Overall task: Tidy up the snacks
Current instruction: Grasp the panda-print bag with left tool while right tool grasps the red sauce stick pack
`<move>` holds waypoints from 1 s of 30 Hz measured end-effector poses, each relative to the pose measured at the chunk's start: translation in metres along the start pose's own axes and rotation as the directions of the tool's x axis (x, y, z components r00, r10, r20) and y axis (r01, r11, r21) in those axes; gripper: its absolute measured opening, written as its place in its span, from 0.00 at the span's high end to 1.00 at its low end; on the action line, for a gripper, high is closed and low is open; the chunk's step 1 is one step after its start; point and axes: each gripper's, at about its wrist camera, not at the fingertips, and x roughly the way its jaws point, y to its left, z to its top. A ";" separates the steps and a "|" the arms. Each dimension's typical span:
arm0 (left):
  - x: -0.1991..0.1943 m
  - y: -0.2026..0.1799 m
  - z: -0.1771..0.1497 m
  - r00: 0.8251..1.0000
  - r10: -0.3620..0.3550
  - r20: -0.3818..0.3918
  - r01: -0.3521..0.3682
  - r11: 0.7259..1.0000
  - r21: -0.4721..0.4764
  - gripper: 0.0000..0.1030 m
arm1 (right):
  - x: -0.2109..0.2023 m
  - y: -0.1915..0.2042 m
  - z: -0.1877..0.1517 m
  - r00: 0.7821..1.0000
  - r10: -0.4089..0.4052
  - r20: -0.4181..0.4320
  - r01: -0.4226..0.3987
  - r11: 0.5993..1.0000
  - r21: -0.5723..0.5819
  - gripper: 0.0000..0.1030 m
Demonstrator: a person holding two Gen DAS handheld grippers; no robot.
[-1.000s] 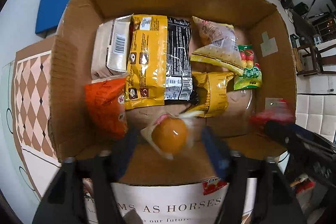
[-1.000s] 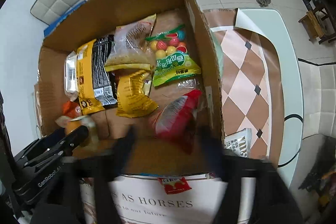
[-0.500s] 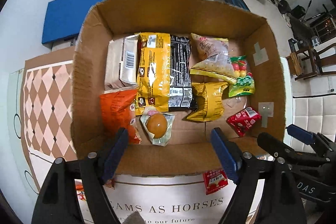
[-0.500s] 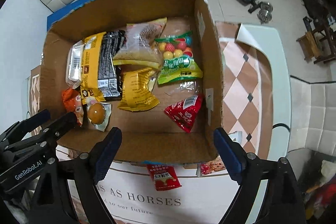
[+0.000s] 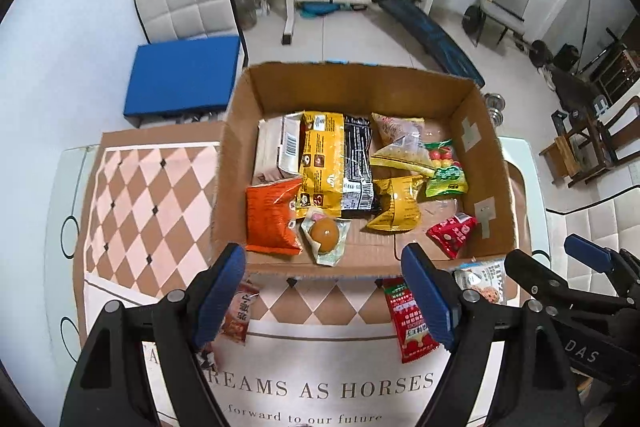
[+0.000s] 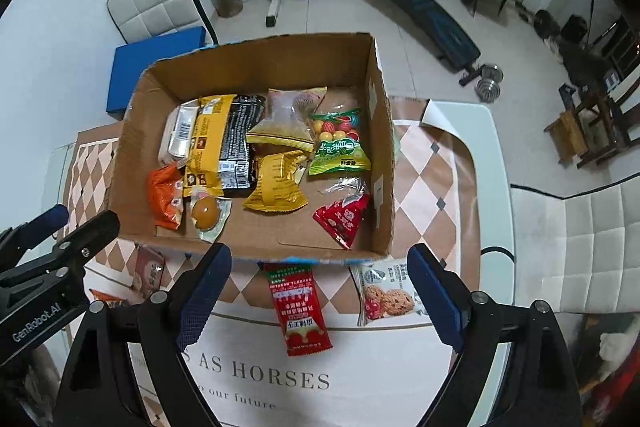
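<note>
Loose snacks on the table, listed left to right, in front of the cardboard box (image 6: 256, 251). Item one: small reddish-brown packet (image 6: 149, 271), just outside the box's near-left corner, partly hidden behind the left gripper (image 5: 324, 297); that gripper is the nearer tool, jaws spread wide, nothing held. Item two: long red sachet (image 6: 298, 309), flat on the cloth, long axis running from the box's near wall toward the camera, its far end tucked at the wall; it lies between the fingers of the right gripper (image 6: 322, 297), left of their midline. Item three: white cookie packet (image 6: 386, 293), flat, printed face up, tilted slightly, just inside the right finger (image 6: 434, 297) of the same gripper. Right gripper likewise fully open and empty. Judgement: the right hand is better placed for items two and three, the left for item one. The sachet's length would want a grip across its narrow width. Box contents already number several bags, lying flat and overlapping.
</note>
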 end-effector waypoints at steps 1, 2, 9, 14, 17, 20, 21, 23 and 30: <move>-0.005 0.000 -0.004 1.000 0.005 0.013 -0.005 1.000 0.003 0.23 | -0.005 0.002 -0.004 1.000 -0.002 0.009 0.002 1.000 -0.003 0.11; -0.011 0.000 -0.008 1.000 0.009 0.028 -0.009 1.000 0.002 0.23 | -0.009 0.003 -0.008 1.000 -0.005 0.020 0.005 1.000 -0.006 0.11; -0.046 0.004 -0.033 0.993 0.032 0.114 -0.032 0.999 -0.002 0.23 | -0.046 0.006 -0.038 0.996 0.009 0.088 -0.010 1.000 0.007 0.11; -0.058 0.009 -0.050 0.988 0.047 0.146 -0.044 0.999 -0.021 0.23 | -0.059 0.005 -0.059 0.995 0.042 0.092 -0.044 0.999 0.028 0.08; -0.050 0.020 -0.066 0.991 0.057 0.118 -0.050 0.997 -0.067 0.23 | -0.046 0.003 -0.071 0.997 0.053 0.054 -0.055 0.997 0.050 0.08; -0.026 0.036 -0.085 0.995 0.094 0.045 -0.088 0.989 -0.123 0.23 | -0.010 -0.001 -0.085 0.998 0.058 -0.034 -0.055 0.996 0.077 0.08; -0.017 0.041 -0.091 0.994 0.109 0.022 -0.105 0.986 -0.133 0.23 | 0.003 -0.002 -0.087 0.996 0.060 -0.060 -0.055 0.995 0.086 0.08; 0.008 0.054 -0.105 0.990 0.136 -0.041 -0.141 0.978 -0.154 0.23 | 0.036 -0.003 -0.094 0.991 0.064 -0.116 -0.052 0.993 0.104 0.08; 0.080 0.109 -0.151 0.963 0.113 -0.247 -0.189 0.931 -0.312 0.23 | 0.141 0.008 -0.108 0.966 0.030 -0.255 0.001 0.993 0.119 0.10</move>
